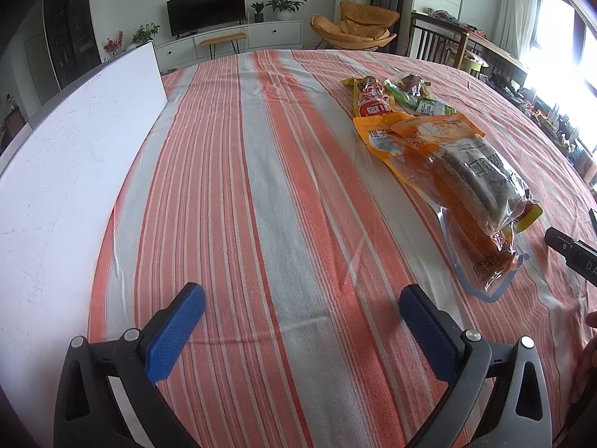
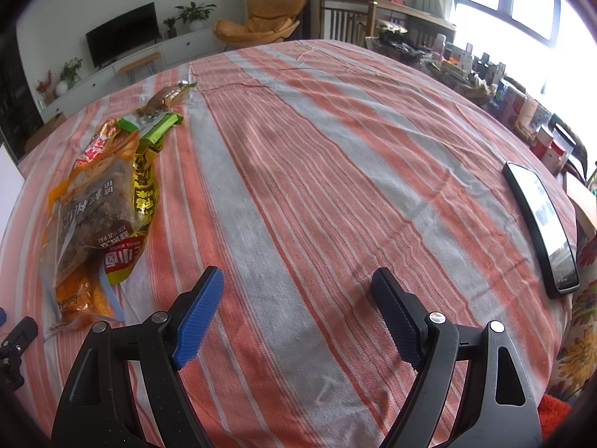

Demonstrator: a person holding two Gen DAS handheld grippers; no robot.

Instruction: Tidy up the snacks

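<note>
While the snack packets [image 1: 440, 156] lie gathered in one overlapping row on the striped tablecloth [image 1: 261, 194], you hold nothing: your left gripper [image 1: 302, 330] and right gripper [image 2: 298, 310] both hover spread wide over bare cloth. The row looks largely tidy; judging by that, little remains, perhaps only straightening the green packet [image 2: 158, 128] at the far end.

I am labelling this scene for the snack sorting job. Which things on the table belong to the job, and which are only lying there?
Belong to the job:
- pile of snack packets
- green packet
- clear zip bag

Only lying there:
- phone
- white board
- striped tablecloth
</note>
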